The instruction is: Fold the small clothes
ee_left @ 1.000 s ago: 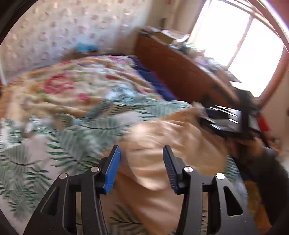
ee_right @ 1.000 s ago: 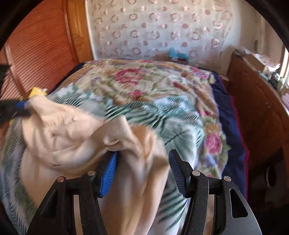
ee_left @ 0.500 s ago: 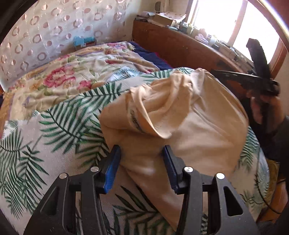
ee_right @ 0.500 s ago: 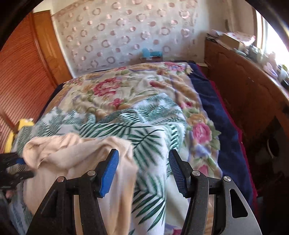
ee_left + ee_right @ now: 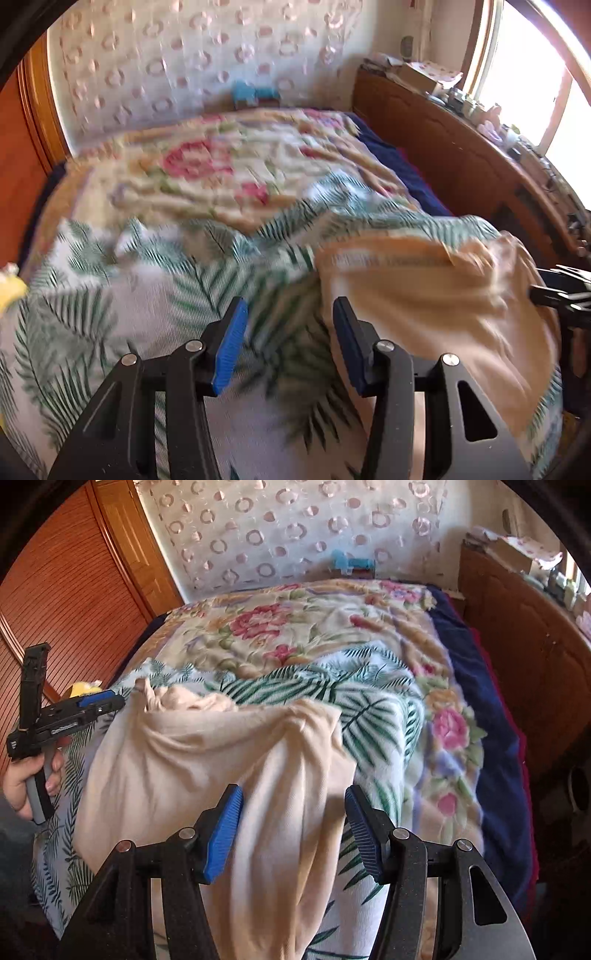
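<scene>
Left gripper (image 5: 286, 343) now off cloth (jaws apart, empty), crumpled beige garment (image 5: 207, 760) between right gripper (image 5: 293, 830) pads, grip unclear.

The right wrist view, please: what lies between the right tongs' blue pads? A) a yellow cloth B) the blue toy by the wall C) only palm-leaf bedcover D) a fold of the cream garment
D: the cream garment drapes down between the right tongs, whose pads stand apart.

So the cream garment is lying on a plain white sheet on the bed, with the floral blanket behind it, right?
Not quite. The cream garment lies on a palm-leaf print sheet, green fronds on white, not a plain white one. The right wrist view shows it clearly. The floral blanket does lie behind it on the bed.
</scene>
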